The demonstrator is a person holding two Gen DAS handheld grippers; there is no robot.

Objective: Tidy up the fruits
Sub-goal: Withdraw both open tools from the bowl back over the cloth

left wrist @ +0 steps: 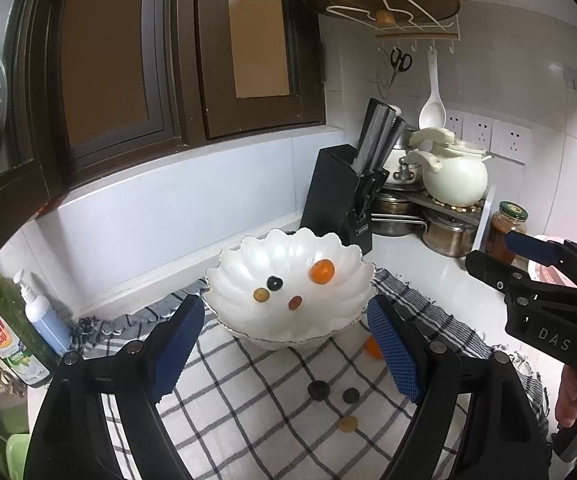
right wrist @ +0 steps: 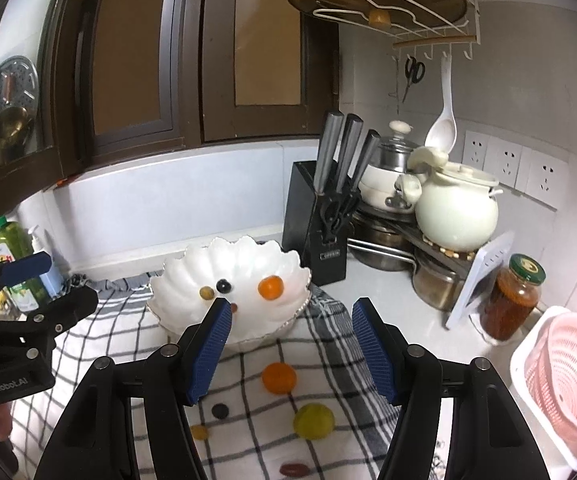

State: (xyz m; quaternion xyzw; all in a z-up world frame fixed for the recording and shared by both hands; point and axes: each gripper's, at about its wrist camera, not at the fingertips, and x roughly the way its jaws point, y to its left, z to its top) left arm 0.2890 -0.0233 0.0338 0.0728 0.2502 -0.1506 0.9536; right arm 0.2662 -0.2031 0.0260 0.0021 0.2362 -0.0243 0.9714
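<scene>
Left gripper [left wrist: 284,344]: jaws wide, nothing between, above the checked cloth [left wrist: 256,412] facing the white scalloped bowl [left wrist: 288,276]. Right gripper [right wrist: 290,344]: jaws parted, empty. Bowl, at the cloth's far edge: one orange fruit [left wrist: 322,271], three small fruits, one dark. Cloth, near edge: orange fruit [right wrist: 279,378], yellow-green fruit [right wrist: 313,421], dark grape [right wrist: 220,411], red grape [right wrist: 293,469].

My pads [right wrist: 212,350] are blue; the cloth [right wrist: 248,408] is white with dark checks, the bowl [right wrist: 192,280] pearly white, the basket [right wrist: 564,380] at lower right pink.
</scene>
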